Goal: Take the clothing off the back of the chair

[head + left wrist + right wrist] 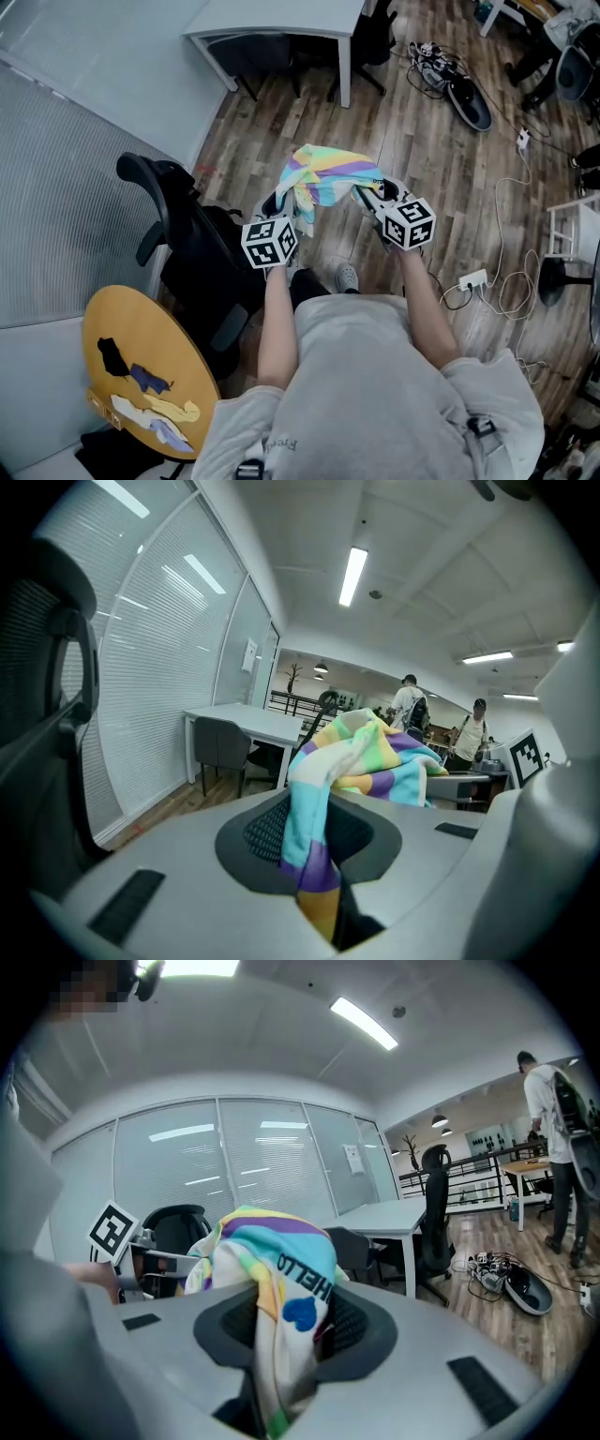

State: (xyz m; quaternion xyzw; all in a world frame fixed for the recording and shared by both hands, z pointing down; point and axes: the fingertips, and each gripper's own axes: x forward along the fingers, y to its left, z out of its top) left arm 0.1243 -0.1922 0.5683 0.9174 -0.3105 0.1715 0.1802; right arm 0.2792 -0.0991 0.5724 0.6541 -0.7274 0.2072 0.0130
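A pastel striped garment (323, 178) hangs in the air between my two grippers, clear of the black office chair (183, 248) at the left. My left gripper (289, 208) is shut on one edge of the garment (323, 846), which bunches between its jaws. My right gripper (367, 197) is shut on the other edge, where the cloth (281, 1335) shows a blue heart and dark letters. In the right gripper view the chair (178, 1232) and the left gripper's marker cube (112, 1229) stand behind the cloth.
A round wooden table (141, 370) with scraps of cloth lies at the lower left. A white desk (281, 23) stands ahead by the glass wall. Cables and a power strip (469, 279) lie on the wooden floor at the right. People stand in the distance (410, 705).
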